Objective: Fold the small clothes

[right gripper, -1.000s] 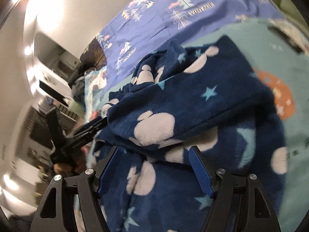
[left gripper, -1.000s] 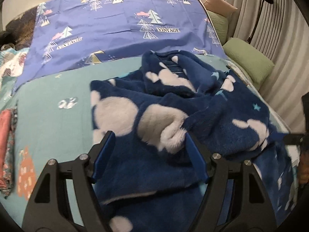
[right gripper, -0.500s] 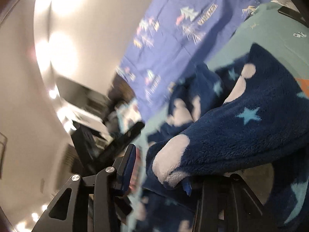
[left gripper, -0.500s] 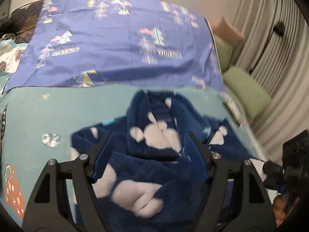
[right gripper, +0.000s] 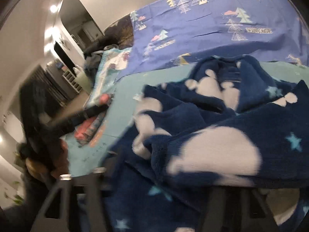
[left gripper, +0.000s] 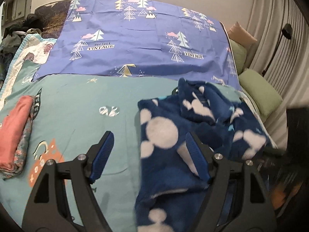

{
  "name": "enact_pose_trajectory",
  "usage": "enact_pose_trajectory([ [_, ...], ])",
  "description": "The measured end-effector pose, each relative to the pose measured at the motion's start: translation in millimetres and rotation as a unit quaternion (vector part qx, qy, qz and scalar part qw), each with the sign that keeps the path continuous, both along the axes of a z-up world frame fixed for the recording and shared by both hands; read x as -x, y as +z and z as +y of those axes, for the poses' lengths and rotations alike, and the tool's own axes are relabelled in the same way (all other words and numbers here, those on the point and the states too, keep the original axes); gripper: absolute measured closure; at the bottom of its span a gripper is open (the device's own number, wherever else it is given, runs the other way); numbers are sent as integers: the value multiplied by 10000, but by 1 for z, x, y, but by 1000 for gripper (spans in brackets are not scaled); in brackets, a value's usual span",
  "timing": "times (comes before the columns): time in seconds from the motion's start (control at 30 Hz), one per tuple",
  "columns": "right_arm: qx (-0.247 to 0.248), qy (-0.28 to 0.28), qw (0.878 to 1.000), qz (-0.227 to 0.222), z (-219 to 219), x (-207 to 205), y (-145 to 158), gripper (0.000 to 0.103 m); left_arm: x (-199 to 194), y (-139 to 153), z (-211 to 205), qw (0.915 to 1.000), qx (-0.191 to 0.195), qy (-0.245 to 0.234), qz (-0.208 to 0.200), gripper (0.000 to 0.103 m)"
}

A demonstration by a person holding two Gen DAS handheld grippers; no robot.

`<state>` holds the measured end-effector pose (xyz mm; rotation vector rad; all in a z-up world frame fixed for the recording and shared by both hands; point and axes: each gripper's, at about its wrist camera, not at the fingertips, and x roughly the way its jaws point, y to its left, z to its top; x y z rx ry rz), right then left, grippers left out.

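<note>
My left tool (left gripper: 149,155) gapes open and empty with the crumpled navy fleece garment (left gripper: 193,135) lying just to its right on the teal bed (left gripper: 77,106), bare bed to the left, while I cannot tell my blurred right tool's (right gripper: 154,183) grip.

Soft, even indoor light is falling across the left wrist view, keeping the purple tree-printed cotton sheet (left gripper: 146,44) and the teal patterned bedspread (left gripper: 81,104) crisp, while fisheye distortion is bending the pleated pale curtains (left gripper: 278,27) and dark vignetting is closing the corners. The fluffy navy fleece garment with white blotches (left gripper: 173,135) is smearing slightly at its right edge. In the right wrist view, round ceiling lamps (right gripper: 54,8) are glaring on the wall, and heavy motion blur is streaking the fleece (right gripper: 222,150) and the black frame of the right gripper (right gripper: 154,193).
</note>
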<state>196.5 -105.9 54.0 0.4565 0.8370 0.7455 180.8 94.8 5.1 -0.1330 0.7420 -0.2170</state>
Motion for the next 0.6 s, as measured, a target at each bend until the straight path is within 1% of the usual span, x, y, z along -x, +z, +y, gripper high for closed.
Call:
enact_pose_trajectory([
  [0.03, -929, -66, 9956, 76, -20, -2, 9, 69, 2, 0, 1, 10000, -28, 1, -27, 26],
  [0.07, -1591, -239, 9869, 86, -39, -3, 16, 68, 3, 0, 1, 10000, -39, 4, -51, 26],
  [0.1, -1954, -415, 9798, 63, -54, -1, 20, 67, 4, 0, 2, 10000, -33, -5, -74, 26],
  [0.13, -2143, -599, 9749, 17, -65, 1, 24, 66, 5, 1, 2, 10000, -9, -38, -87, 26],
  [0.17, -2047, -868, 9750, -35, -77, 3, 29, 65, 6, 0, 1, 9999, 35, -106, -86, 26],
  [0.2, -1782, -1114, 9777, -29, -84, 5, 29, 65, 7, -1, -1, 9998, 62, -173, -78, 26],
  [0.23, -1513, -1369, 9789, 50, -89, 6, 27, 65, 8, -2, -5, 9995, 95, -308, -70, 26],
  [0.27, -1356, -1527, 9788, 154, -92, 6, 22, 65, 11, -4, -9, 9990, 122, -429, -70, 26],
  [0.3, -1168, -1708, 9777, 368, -97, 5, 12, 65, 12, -6, -14, 9981, 155, -592, -56, 25],
  [0.4, -963, -1864, 9736, 901, -101, 3, -21, 65, 12, -18, -32, 9949, 222, -974, 118, 21],
  [0.53, -607, -1850, 9747, 1102, -107, 15, -41, 65, 5, -41, -60, 9856, 372, -1456, 773, 21],
  [0.6, -536, -1841, 9751, 1114, -106, 16, -45, 62, 3, -50, -73, 9803, 497, -1626, 1002, 21],
])
